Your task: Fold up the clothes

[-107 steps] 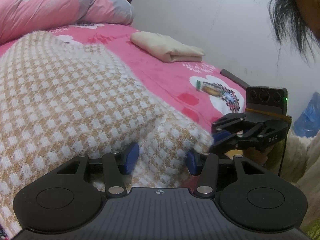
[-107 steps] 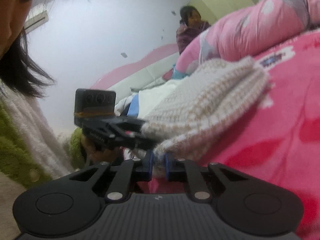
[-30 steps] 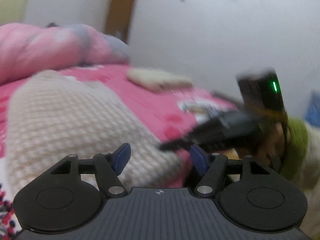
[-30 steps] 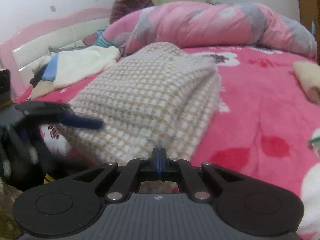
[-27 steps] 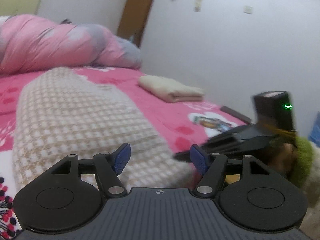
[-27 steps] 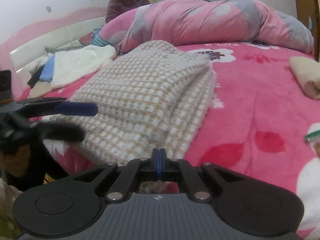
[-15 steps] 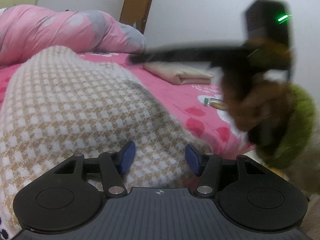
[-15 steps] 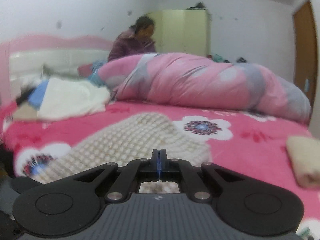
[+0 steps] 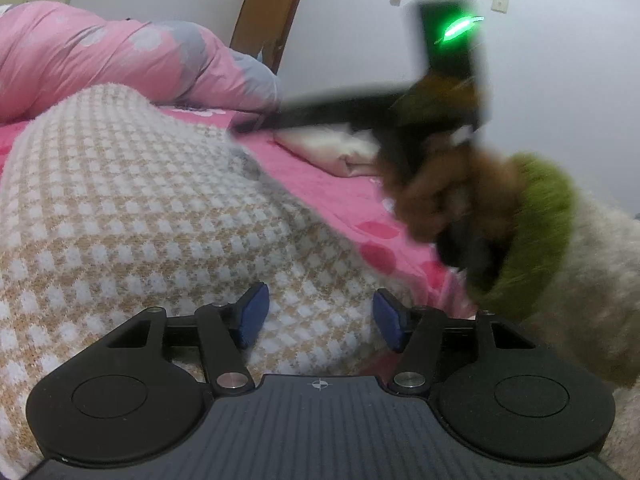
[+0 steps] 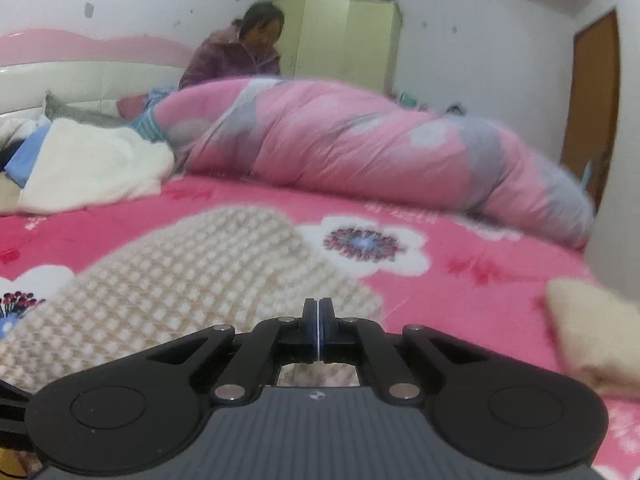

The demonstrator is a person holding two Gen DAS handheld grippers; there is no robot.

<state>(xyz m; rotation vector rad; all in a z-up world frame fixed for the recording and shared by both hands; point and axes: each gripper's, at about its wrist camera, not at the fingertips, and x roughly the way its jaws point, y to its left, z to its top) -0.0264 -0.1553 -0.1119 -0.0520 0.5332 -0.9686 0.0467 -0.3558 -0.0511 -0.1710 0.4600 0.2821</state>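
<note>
Your right gripper (image 10: pixel 319 330) has swung up from the near edge of the bed to pass above the sweater, and in the left wrist view it now shows as a dark blur with a green light, held in your right hand (image 9: pixel 436 196) with its green cuff; a few seconds ago it was pinching the sweater's corner. Your left gripper (image 9: pixel 320 316) has sunk a little toward the knit, and its jaws have just been closing and then easing apart again. That checked beige and white sweater (image 9: pixel 132 216) lies folded into a thick rounded bundle on the pink flowered bedspread (image 10: pixel 480 280), near the front edge of the bed, with the rolled pink duvet (image 10: pixel 360 148) behind it and a folded cream cloth (image 9: pixel 336 148) well apart to its right. Your left jaws stand about half apart, the blue pads (image 9: pixel 252 314) over the sweater's near edge; whether they touch the knit you cannot tell. Your right jaws are pressed together with nothing between them, above the sweater's near edge.
</note>
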